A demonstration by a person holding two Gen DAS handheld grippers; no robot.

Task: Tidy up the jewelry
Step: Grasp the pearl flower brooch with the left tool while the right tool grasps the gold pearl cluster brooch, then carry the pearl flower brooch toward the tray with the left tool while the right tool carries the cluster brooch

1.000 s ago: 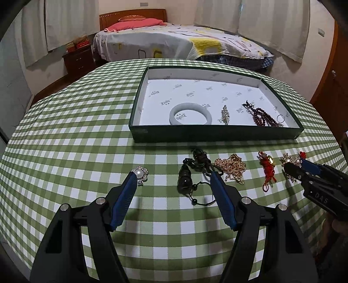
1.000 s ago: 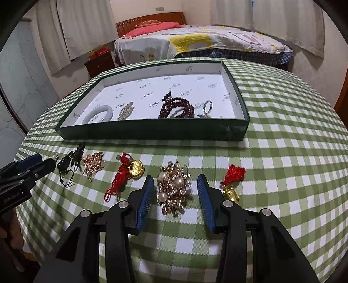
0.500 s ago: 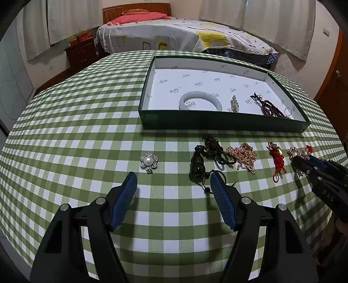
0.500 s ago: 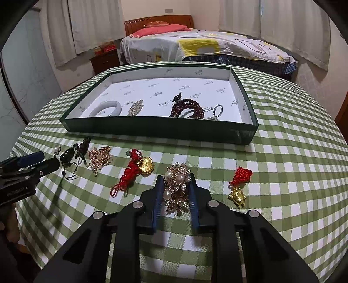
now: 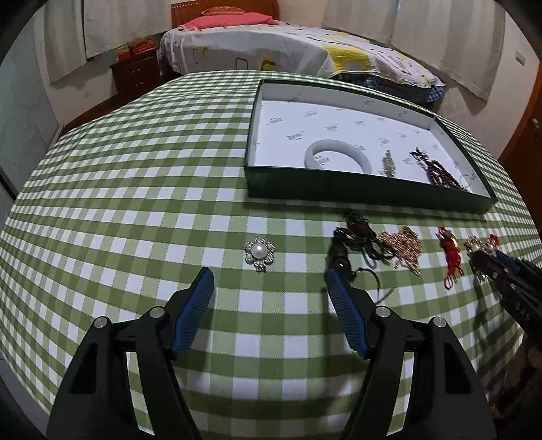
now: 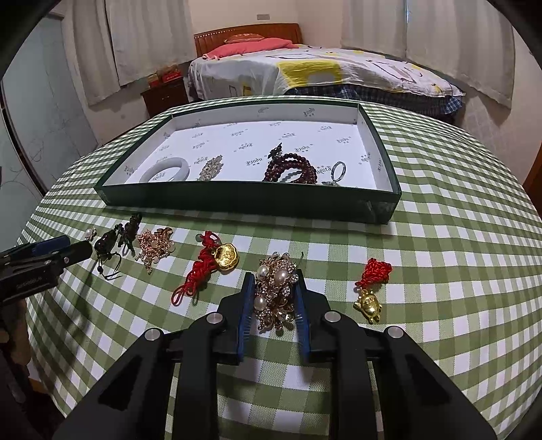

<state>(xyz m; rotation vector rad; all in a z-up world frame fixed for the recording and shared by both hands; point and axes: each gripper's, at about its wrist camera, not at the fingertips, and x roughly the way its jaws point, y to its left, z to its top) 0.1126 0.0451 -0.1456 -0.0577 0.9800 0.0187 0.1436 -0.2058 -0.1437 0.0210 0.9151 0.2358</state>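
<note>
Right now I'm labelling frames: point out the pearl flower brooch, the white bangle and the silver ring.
pearl flower brooch (image 5: 259, 251), left wrist view, centre pearl.
white bangle (image 5: 364, 159), left wrist view, right band.
silver ring (image 6: 338, 169), right wrist view, its band.

A bedroom in a home. Bed at far side, wooden headboard, pink pillow, white patterned cover with yellow patches, blue plaid sheet beneath. Dark wooden nightstand just left of bed, red and yellow boxes on top. Pale curtains on walls left and right of bed. Wooden door frame well to right of bed. Near side of bed: bench under green-and-white checked cloth.
</note>
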